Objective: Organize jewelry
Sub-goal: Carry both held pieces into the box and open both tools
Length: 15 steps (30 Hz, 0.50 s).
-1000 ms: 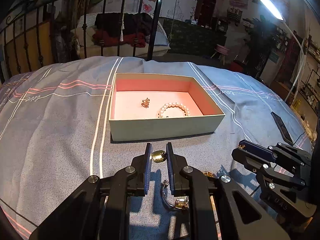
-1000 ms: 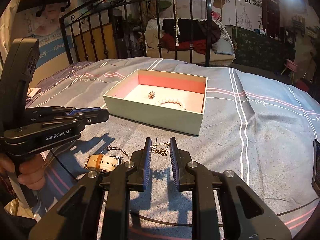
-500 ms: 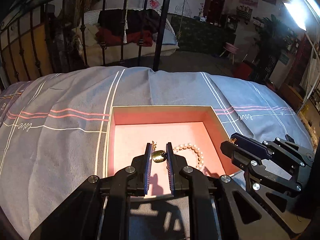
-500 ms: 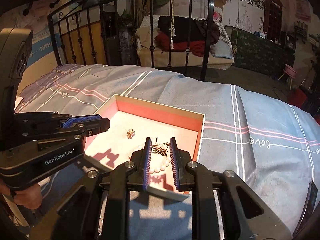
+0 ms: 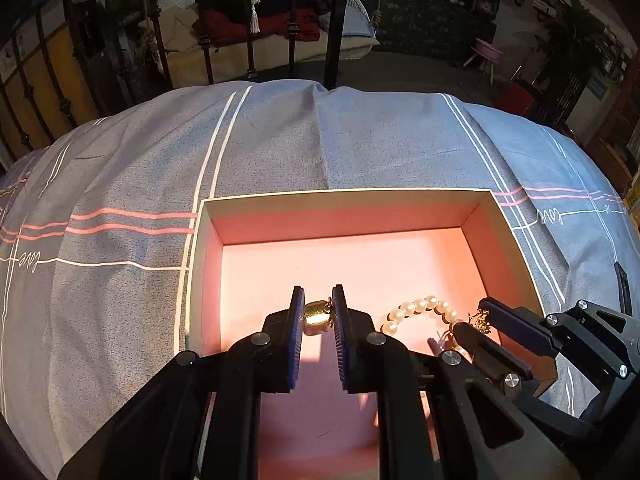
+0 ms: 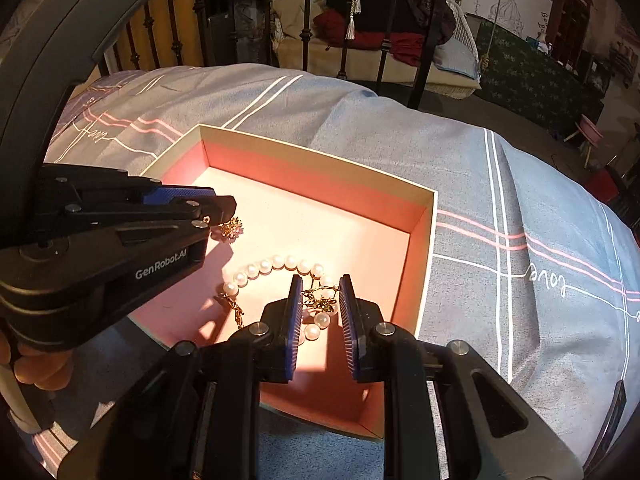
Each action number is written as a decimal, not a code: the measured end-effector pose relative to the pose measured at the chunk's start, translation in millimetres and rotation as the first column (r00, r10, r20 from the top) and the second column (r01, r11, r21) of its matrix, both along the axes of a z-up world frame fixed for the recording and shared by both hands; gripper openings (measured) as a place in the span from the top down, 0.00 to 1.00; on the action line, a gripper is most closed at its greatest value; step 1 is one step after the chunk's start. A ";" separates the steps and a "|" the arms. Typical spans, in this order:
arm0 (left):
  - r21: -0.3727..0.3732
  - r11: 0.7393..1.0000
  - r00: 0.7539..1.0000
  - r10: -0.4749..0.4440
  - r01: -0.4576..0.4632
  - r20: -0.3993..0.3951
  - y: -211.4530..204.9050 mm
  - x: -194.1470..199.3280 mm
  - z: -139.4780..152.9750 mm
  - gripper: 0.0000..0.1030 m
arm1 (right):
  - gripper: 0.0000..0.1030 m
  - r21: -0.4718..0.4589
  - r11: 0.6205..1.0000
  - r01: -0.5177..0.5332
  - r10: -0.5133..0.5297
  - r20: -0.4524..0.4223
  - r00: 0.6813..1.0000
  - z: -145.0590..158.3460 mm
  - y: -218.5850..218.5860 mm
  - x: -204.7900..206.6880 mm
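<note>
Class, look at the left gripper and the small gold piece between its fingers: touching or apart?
Touching. In the left wrist view, the left gripper has its blue pads closed against both sides of the gold piece, which hangs above the box floor.

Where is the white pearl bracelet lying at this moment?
The white pearl bracelet lies on the pink floor of the open cardboard box, curving just ahead of the right tool; in the left wrist view it is right of the left tool.
</note>
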<state>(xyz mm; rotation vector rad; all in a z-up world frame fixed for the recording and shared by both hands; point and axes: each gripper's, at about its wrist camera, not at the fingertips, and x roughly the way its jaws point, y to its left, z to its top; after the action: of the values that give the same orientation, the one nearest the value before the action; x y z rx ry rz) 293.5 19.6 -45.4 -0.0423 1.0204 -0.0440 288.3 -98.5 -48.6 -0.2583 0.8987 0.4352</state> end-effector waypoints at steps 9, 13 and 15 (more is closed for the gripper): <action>0.003 1.000 1.000 -0.001 0.001 0.013 -2.7 1.1 -1.5 0.86 | 0.81 0.018 1.000 -0.009 0.009 -0.017 1.000 -3.3 1.2 3.0; -0.004 1.000 1.000 0.004 -0.004 0.015 -2.4 0.0 -1.4 0.86 | 0.81 0.024 1.000 -0.010 0.010 -0.017 1.000 -2.5 0.7 1.6; -0.004 1.000 1.000 0.006 -0.006 0.014 -2.4 0.7 -1.9 0.86 | 0.81 0.024 1.000 -0.012 0.012 -0.017 1.000 -2.0 1.0 2.1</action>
<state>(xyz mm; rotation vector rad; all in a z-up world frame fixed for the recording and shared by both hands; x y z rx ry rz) 294.2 17.2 -47.4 -0.0483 1.0057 -0.0407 290.4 -97.5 -50.6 -0.2386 0.9083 0.4595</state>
